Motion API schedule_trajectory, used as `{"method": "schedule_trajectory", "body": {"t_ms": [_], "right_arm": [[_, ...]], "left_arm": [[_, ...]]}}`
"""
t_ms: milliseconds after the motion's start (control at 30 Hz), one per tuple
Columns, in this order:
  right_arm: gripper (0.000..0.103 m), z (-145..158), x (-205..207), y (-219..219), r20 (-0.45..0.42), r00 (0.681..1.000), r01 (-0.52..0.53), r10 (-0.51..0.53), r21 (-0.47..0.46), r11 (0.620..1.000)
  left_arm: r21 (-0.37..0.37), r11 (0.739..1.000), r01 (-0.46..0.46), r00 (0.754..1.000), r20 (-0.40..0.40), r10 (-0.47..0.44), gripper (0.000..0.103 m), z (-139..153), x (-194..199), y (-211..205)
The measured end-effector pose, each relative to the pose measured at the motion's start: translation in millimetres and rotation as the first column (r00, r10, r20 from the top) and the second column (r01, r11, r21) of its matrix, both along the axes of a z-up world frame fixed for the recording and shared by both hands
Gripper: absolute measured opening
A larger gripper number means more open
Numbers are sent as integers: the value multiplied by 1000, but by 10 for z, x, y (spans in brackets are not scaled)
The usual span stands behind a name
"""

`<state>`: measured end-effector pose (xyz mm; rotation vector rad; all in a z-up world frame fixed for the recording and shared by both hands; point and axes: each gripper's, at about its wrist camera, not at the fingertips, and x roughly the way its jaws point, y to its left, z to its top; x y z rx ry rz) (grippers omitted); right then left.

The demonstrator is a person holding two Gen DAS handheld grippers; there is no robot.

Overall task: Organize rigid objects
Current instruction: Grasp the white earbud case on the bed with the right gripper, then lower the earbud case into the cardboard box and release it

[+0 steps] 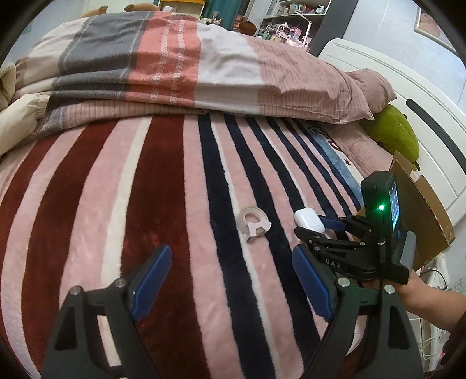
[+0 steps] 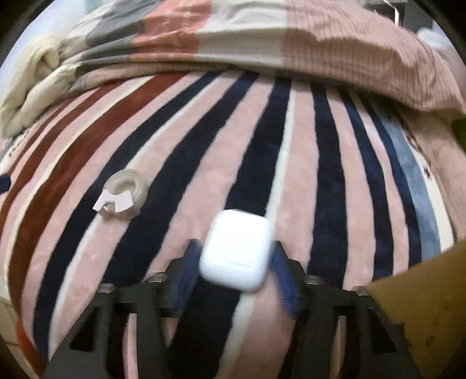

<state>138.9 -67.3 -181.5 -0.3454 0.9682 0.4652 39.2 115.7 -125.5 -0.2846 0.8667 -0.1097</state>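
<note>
A striped blanket spreads under both grippers. A cardboard box sits just right of the right gripper, whose blue pads are clamped on a white earbud case. The left gripper hangs with jaws apart and empty; a small tape roll lies ahead of it.

White earbud case between right claw pads — seemingly gripped.

A home bedroom: a bed with a striped fleece blanket, folded quilt, white headboard, and cluttered shelves behind.
</note>
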Motion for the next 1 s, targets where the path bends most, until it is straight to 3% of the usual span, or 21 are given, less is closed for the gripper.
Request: {"method": "schedule_trajectory", "body": {"t_ms": [200,333,400,633,767,800,867,1000], "right_arm": [[40,157,-166,8,20,997,-81,80,41,996],[40,428,-445,64,50,980,-195,192,90,977],[40,494,-519,103,18,974,-229,228,80,970],[40,32,-496,0,-101,974,-204,203,0,979],[46,-10,-518,-2,-40,979,-203,202,-18,979],[39,-8,-535,14,-29,977,-214,213,-20,977],[39,20,-565,28,1,976,-218,218,-36,975],[39,327,-670,-4,44,963,-266,264,42,963]], "left_arm": [[-15,1000,26,999,20,-26,83,126,-5,-92],[-35,998,51,998,38,-50,83,225,-6,-186],[-34,998,46,998,41,-45,83,263,-23,-226],[-8,999,42,999,23,-42,83,265,-109,-285],[-11,999,38,999,10,-38,83,241,-107,-264],[-9,999,39,999,8,-39,83,241,-108,-268],[-11,999,48,999,11,-48,83,259,-115,-280],[-31,995,89,996,31,-88,83,383,-112,-349]]}}
